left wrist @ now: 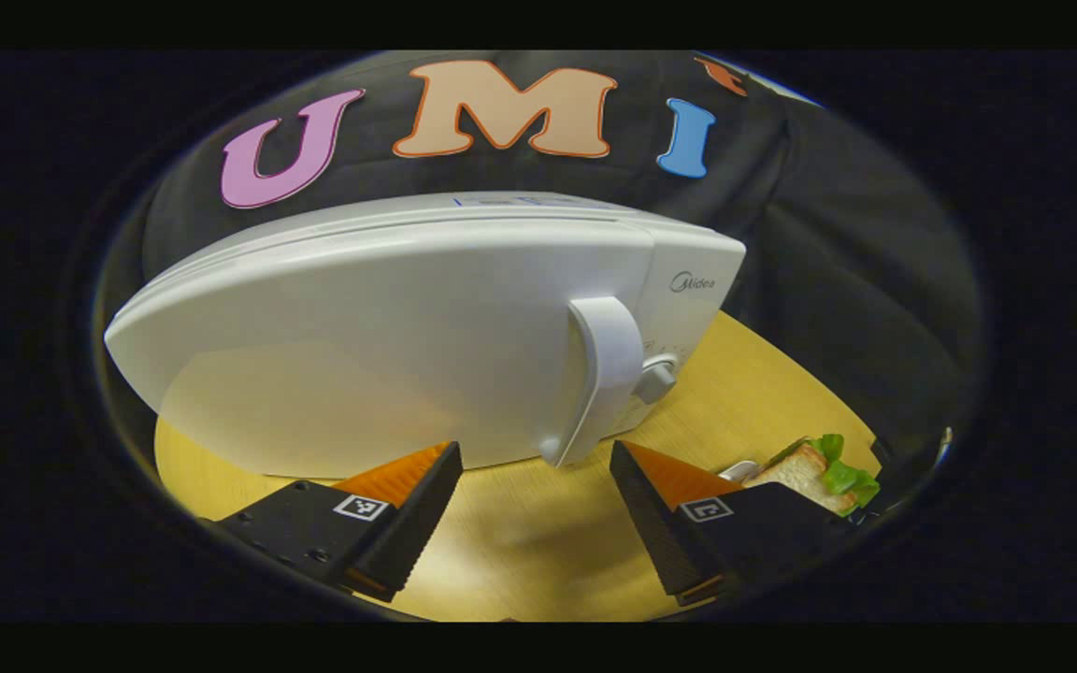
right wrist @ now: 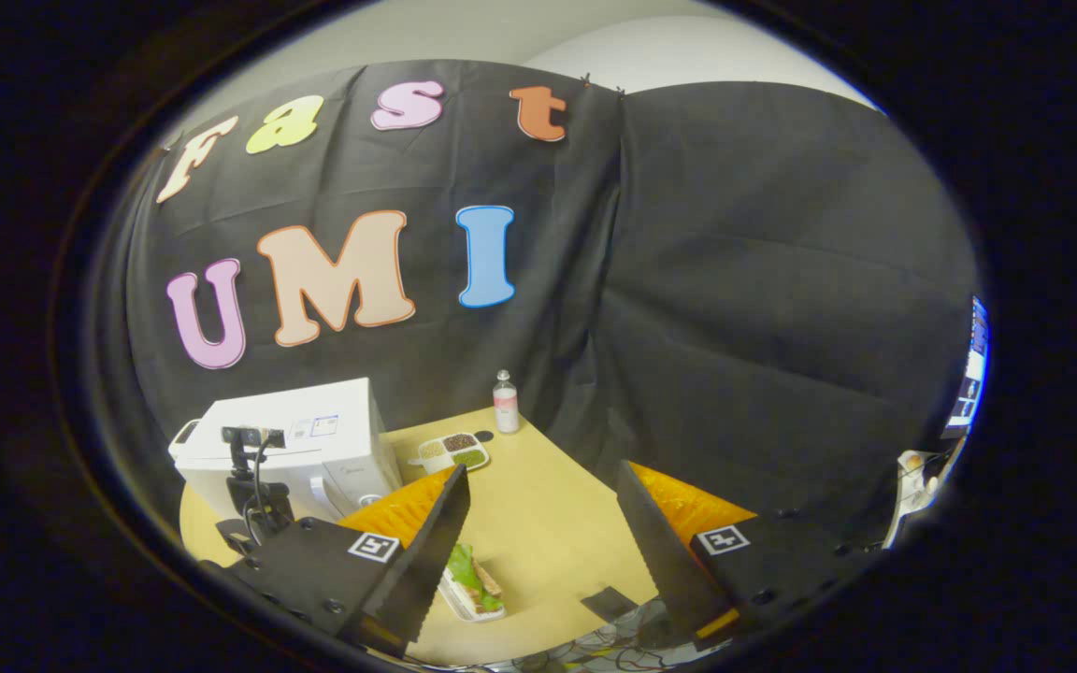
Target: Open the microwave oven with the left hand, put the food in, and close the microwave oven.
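Small bottle (right wrist: 505,401) stands at table (right wrist: 548,523) rear edge, sectioned snack tray (right wrist: 451,451) just beside.

Table (right wrist: 557,523): a light wooden top is carrying everything.
Microwave oven (left wrist: 389,336): sitting closed on the table's left part.
Sandwich (right wrist: 470,575): lying on a small plate (right wrist: 457,598) near the front edge.
Divided dish (right wrist: 450,452): resting beside the microwave.
Bottle (right wrist: 505,402): standing upright at the back edge.

Recording booth, black cloth wall (right wrist: 735,308), wooden table (right wrist: 548,523), microwave (left wrist: 389,346)
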Motion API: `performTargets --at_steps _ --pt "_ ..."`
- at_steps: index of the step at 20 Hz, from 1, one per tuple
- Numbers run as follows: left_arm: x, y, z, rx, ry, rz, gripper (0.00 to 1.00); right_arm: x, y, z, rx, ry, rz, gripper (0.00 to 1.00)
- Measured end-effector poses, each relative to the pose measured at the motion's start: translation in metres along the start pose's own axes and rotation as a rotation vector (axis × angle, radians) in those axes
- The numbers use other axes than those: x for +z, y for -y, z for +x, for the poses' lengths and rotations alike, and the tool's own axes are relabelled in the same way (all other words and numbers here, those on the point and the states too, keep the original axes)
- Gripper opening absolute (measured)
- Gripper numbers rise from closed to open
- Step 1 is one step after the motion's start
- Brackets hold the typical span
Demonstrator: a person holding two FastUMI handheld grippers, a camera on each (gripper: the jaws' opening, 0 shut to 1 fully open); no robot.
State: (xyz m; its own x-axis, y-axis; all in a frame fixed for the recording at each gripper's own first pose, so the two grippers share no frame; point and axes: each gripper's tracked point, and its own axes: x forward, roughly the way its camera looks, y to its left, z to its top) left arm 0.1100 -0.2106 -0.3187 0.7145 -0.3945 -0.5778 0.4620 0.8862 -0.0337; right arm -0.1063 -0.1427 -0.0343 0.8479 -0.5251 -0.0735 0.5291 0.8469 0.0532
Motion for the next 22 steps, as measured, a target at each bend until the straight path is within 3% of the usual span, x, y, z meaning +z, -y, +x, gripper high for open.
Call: performTargets --at_steps 5,6,7,8,10,11,12,13,14,17,18,19,20,21,22 --pt "-0.006 0.012 0.025 0.014 -0.030 -0.042 0.96 -0.009 0.002 0.015 0.017 -0.036 -0.005 0.99" --pt "-0.009 0.015 0.029 0.019 -0.042 -0.052 0.89 -0.010 0.001 0.018 0.024 -0.040 -0.005 0.99" --pt "-0.011 0.014 0.034 0.035 -0.051 -0.059 0.93 -0.010 -0.001 0.021 0.030 -0.044 -0.004 0.99" --pt "-0.012 0.014 0.037 0.047 -0.063 -0.070 0.93 -0.009 -0.002 0.024 0.038 -0.046 -0.004 0.92" --pt "-0.010 0.016 0.040 0.061 -0.072 -0.098 0.84 -0.011 -0.005 0.029 0.051 -0.052 -0.005 0.92" --pt "-0.009 0.016 0.041 0.071 -0.073 -0.111 0.85 -0.013 -0.006 0.032 0.055 -0.056 -0.007 0.92" --pt "-0.008 0.016 0.042 0.078 -0.073 -0.120 0.82 -0.016 -0.006 0.034 0.059 -0.062 -0.008 0.92" --pt "-0.008 0.016 0.044 0.087 -0.074 -0.129 0.69 -0.018 -0.005 0.036 0.063 -0.068 -0.006 0.92" --pt "-0.010 0.017 0.046 0.091 -0.079 -0.138 0.65 -0.020 -0.004 0.039 0.066 -0.077 -0.004 0.92" --pt "-0.012 0.014 0.051 0.118 -0.092 -0.182 0.38 -0.023 -0.001 0.044 0.074 -0.089 0.003 0.92" --pt "-0.011 0.014 0.051 0.125 -0.091 -0.195 0.39 -0.023 0.002 0.045 0.073 -0.086 0.004 0.92" --pt "-0.011 0.013 0.051 0.132 -0.093 -0.197 0.32 -0.022 0.006 0.046 0.073 -0.082 0.005 0.92" --pt "-0.011 0.013 0.051 0.140 -0.099 -0.191 0.31 -0.023 0.009 0.048 0.073 -0.080 0.006 0.92" --pt "-0.012 0.014 0.051 0.147 -0.104 -0.180 0.30 -0.024 0.012 0.051 0.074 -0.084 0.010 0.99" --pt "-0.012 0.014 0.051 0.154 -0.108 -0.172 0.31 -0.027 0.013 0.053 0.083 -0.097 0.018 0.99"
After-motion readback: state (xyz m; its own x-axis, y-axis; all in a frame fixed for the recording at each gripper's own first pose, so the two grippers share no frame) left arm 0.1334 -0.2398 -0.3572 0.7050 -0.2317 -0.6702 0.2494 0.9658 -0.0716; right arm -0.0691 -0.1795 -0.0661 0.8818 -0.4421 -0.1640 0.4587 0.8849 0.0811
